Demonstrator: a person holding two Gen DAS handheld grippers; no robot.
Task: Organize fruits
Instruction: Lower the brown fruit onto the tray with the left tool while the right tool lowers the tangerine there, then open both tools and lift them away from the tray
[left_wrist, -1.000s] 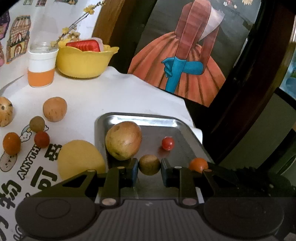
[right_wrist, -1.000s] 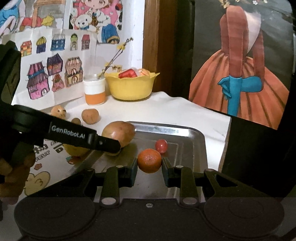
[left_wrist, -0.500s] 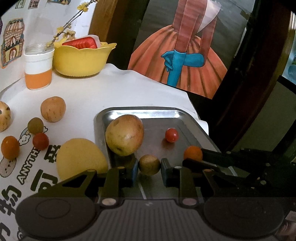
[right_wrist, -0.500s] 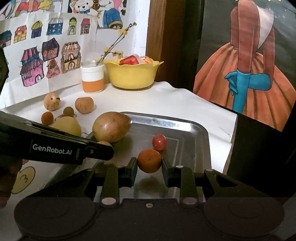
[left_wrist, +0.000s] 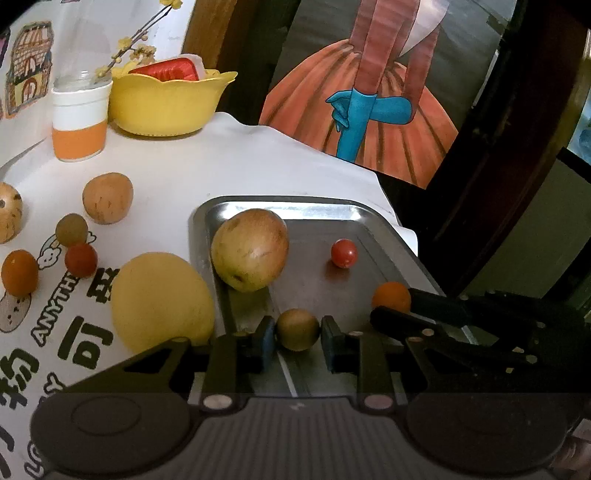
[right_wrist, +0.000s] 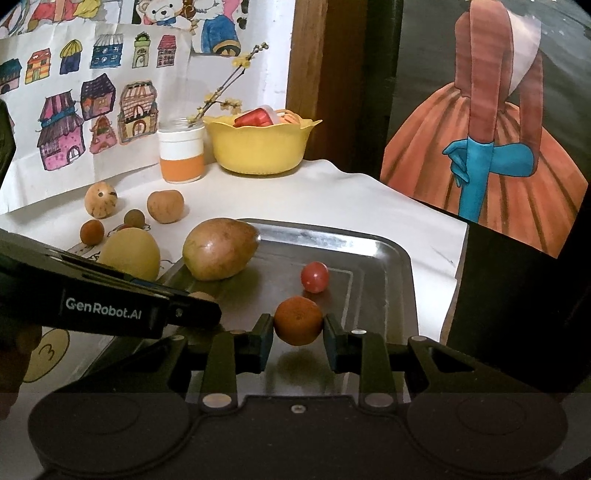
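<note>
I hold 2 fruits over the tray (left_wrist: 280, 210): left gripper (left_wrist: 297, 338) clamps a brown ball (left_wrist: 297, 328), right gripper (right_wrist: 298, 332) an orange (right_wrist: 298, 320); next, release both.

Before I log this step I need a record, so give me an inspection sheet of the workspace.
Surface: white printed cloth over the table.
Job's things: metal tray holds a large pear-like fruit and a small red fruit; six more fruits lie on the cloth left of it.
Clutter: yellow bowl, orange-and-white jar with a twig.
Grippers: left tool shut on brown fruit; right tool shut on orange fruit, both over the tray.
Cables: nothing seen.
Surroundings: children's drawings, painted figure in an orange skirt.
</note>
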